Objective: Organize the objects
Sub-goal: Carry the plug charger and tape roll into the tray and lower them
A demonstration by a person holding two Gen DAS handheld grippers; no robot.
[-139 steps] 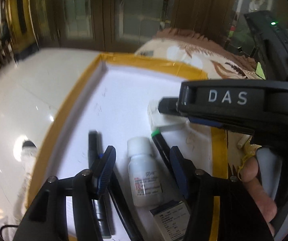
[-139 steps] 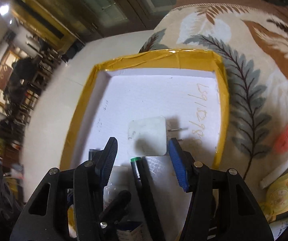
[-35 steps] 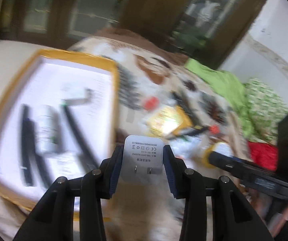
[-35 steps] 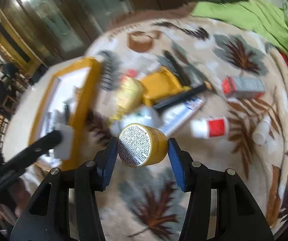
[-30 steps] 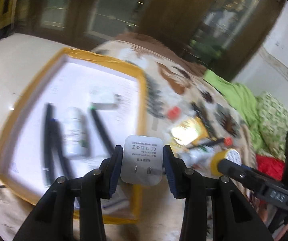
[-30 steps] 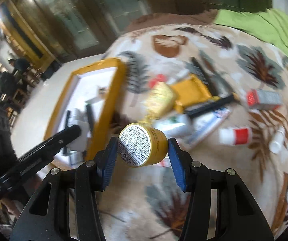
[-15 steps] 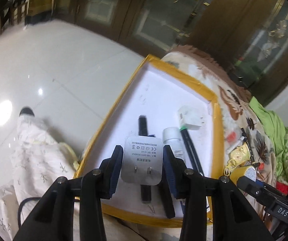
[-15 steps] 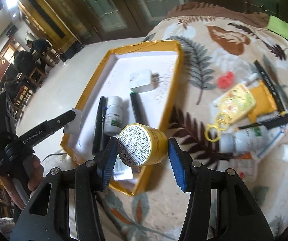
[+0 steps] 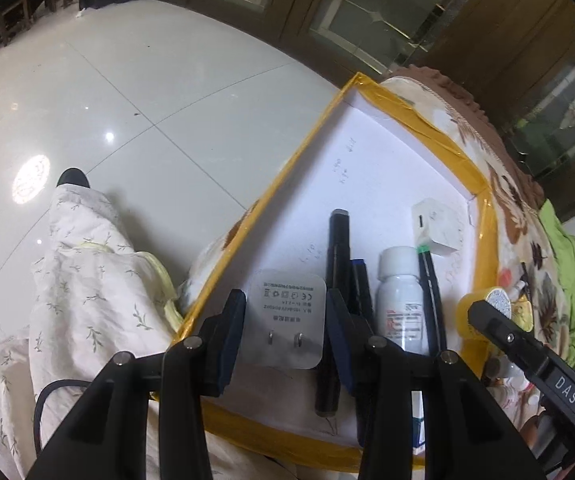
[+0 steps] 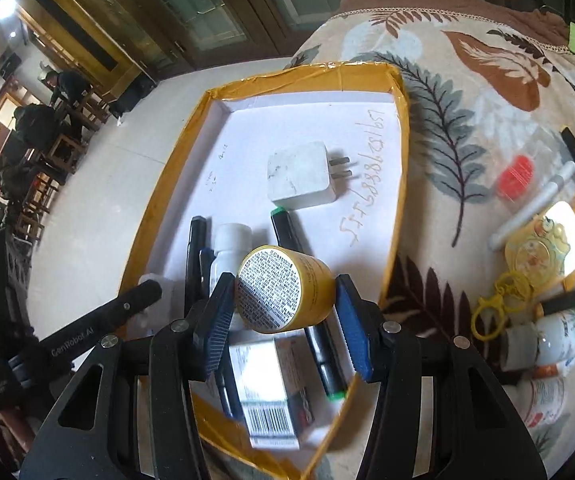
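Tray [image 10: 155,216], white inside with a yellow taped rim, lies on a leaf-patterned blanket [image 10: 467,92] at the blanket's left edge, beside a pale tiled floor [image 9: 135,92].

The left gripper [image 9: 285,332] hangs over the tray's near left corner, its fingers pinching a flat white plug [image 9: 287,316], prong face toward the camera. Whether the plug touches the tray floor cannot be told.

Inside the tray, going right from that plug: a black pen [image 10: 195,248] and a second dark pen [image 9: 361,280] just beside it, then a white bottle [image 10: 229,244] lying along them, then a green-capped marker [image 10: 287,228]. Near the tray's far right corner lies a white charger [image 10: 301,176], prongs pointing at the right rim, almost touching the marker's green tip. A small printed box [image 10: 267,392] lies by the near rim.

The right gripper [image 10: 285,316] hangs above the bottle and box, its fingers clamped on a yellow jar [image 10: 283,294], printed end toward the camera, clear of the tray floor.

Right of the tray, on the blanket, lie a red cap [image 10: 515,176], a white stick [image 10: 535,204], a yellow toy with a ring [image 10: 535,252], dark pens and several small bottles [image 10: 559,336], crowded together.
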